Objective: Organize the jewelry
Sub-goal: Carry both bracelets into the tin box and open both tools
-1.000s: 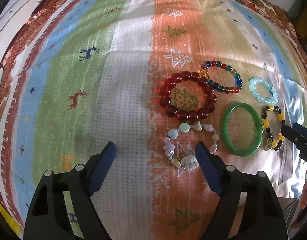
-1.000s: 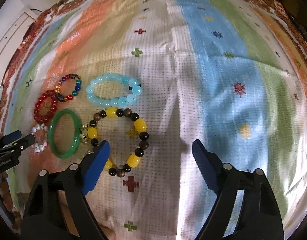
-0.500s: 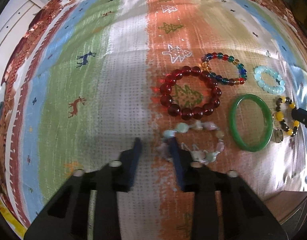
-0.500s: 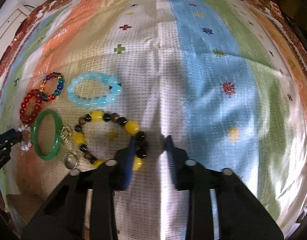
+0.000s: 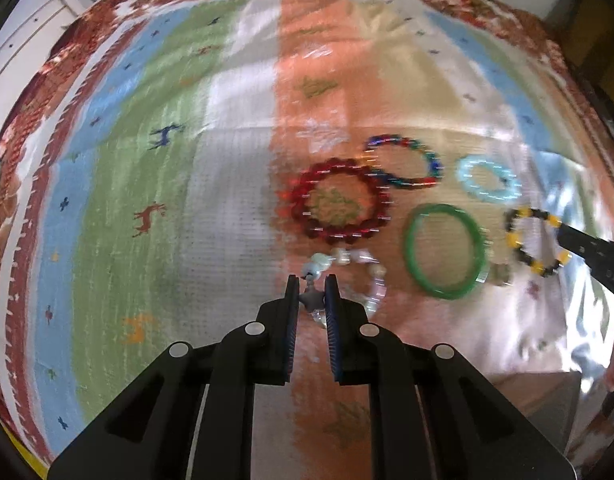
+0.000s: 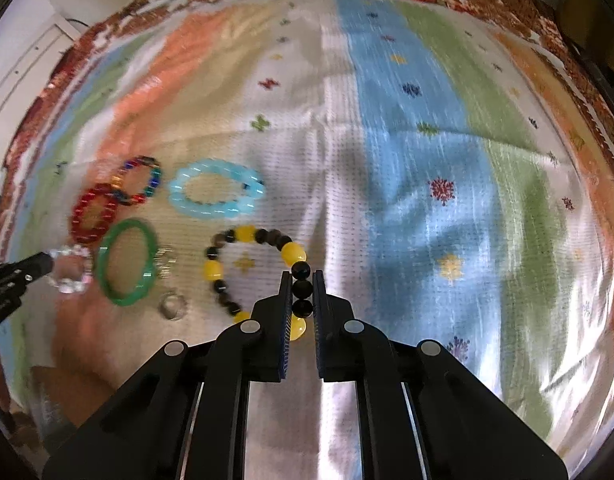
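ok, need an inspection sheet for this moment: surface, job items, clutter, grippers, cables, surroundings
Surface: striped patterned cloth, creased, covers the whole work area.
Job's things: red bead bracelet, multicolour bead bracelet, pale blue bead bracelet, green bangle, pastel stone bracelet, yellow-and-black bead bracelet, small ring.
Clutter: nothing seen.
Grippers: left gripper shut on pastel stone bracelet; right gripper shut on yellow-and-black bead bracelet. Both sets of jaws have just been closing.
Cables: one thin dark line on the white panel at upper left, unclear.
Surroundings: white panel beyond the cloth; the rest is dark.
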The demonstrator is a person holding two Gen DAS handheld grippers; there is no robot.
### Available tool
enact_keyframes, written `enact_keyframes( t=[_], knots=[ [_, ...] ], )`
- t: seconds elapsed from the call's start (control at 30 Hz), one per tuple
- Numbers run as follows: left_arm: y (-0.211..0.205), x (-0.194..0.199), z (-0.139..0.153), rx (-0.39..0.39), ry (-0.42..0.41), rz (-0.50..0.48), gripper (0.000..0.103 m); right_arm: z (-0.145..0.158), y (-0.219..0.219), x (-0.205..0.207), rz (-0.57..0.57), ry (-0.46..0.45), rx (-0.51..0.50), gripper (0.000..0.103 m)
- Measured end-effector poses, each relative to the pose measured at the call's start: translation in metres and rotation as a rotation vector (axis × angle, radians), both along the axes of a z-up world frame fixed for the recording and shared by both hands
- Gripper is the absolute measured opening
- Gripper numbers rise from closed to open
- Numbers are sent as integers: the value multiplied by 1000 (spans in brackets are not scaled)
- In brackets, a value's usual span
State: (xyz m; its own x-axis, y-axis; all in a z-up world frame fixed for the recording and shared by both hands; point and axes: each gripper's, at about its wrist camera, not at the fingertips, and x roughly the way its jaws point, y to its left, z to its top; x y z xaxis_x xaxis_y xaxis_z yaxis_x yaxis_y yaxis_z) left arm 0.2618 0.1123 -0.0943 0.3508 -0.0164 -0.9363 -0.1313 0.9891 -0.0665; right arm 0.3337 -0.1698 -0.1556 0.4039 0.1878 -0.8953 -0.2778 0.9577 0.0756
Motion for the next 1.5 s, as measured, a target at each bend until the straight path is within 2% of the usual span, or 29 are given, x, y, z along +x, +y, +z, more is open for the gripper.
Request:
enact_keyframes(
  t=[0.13, 0.37, 0.57, 0.8, 0.9, 1.33, 1.5],
  knots=[
    [-9, -7, 10, -12, -28, -25, 12, 16, 4, -15, 24, -29, 34, 10],
    [-16, -19, 42, -33, -141, -36, 12, 36, 11, -39, 63, -88, 45, 10],
    [-18, -31, 56, -52, -182, -39, 12, 56, 13, -56, 86, -144, 58, 10],
    [-28, -50, 76, -62, -236, -52, 12, 88, 15, -87, 114, -240, 132, 10],
    [-34, -57, 84, -57, -261, -60, 12, 95, 18, -99, 123, -273, 134, 10],
    [-52, -98, 109, -102, -349, -104, 12, 112, 25, -148, 200, -296, 193, 10],
    [-60, -112, 108, -117, -357, -127, 12, 116, 29, -167, 232, -297, 209, 10]
  ],
)
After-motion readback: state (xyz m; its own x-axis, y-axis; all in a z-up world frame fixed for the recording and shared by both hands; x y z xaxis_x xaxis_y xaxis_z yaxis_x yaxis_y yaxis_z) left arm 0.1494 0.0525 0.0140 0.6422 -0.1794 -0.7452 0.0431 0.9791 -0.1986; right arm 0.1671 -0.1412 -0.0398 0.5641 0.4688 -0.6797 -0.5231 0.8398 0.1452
